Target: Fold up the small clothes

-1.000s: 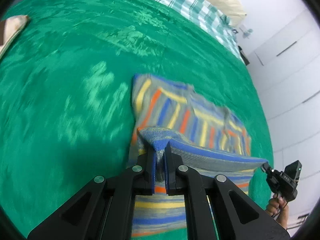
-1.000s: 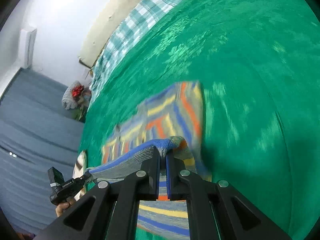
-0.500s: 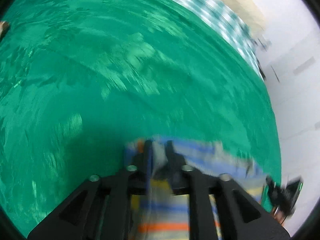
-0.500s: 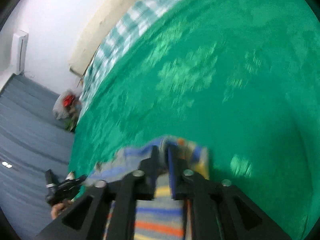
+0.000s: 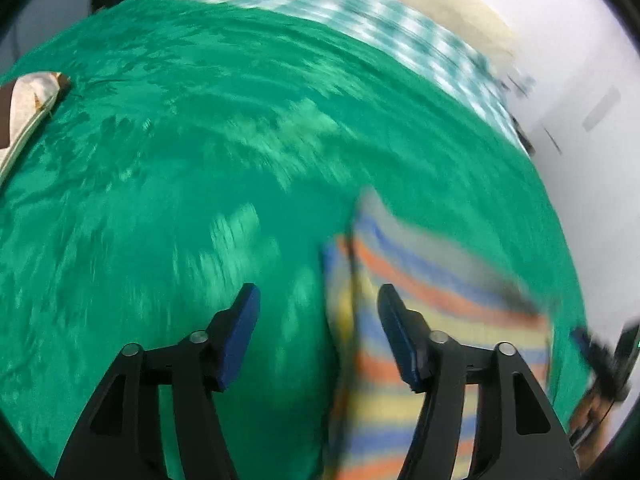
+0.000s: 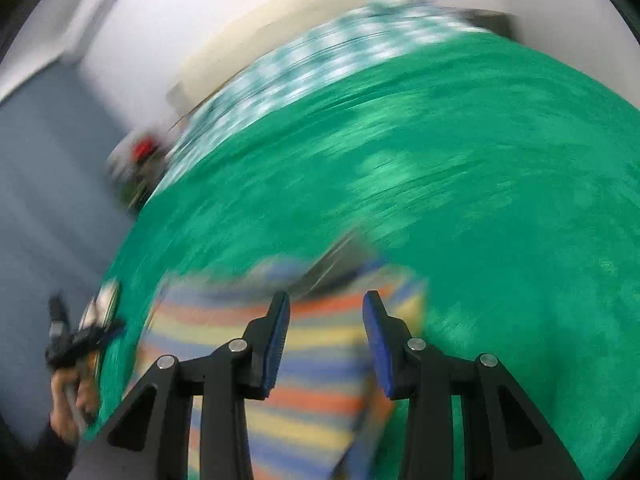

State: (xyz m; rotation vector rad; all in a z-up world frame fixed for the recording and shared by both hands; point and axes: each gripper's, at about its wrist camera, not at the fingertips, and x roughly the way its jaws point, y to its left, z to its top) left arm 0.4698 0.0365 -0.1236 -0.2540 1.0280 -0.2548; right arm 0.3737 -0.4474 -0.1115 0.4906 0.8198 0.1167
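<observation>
Checked cloth (image 5: 400, 12) beyond green bedspread (image 5: 160, 160)

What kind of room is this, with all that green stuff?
Probably a bedroom. The green stuff is a bedspread covering a bed, with a checked sheet and a cream headboard or pillow at the far end. A striped piece of clothing lies on it, being folded.

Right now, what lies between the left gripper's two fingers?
In the left wrist view, only green bedspread and the striped cloth's edge; the left gripper holds nothing.
</observation>
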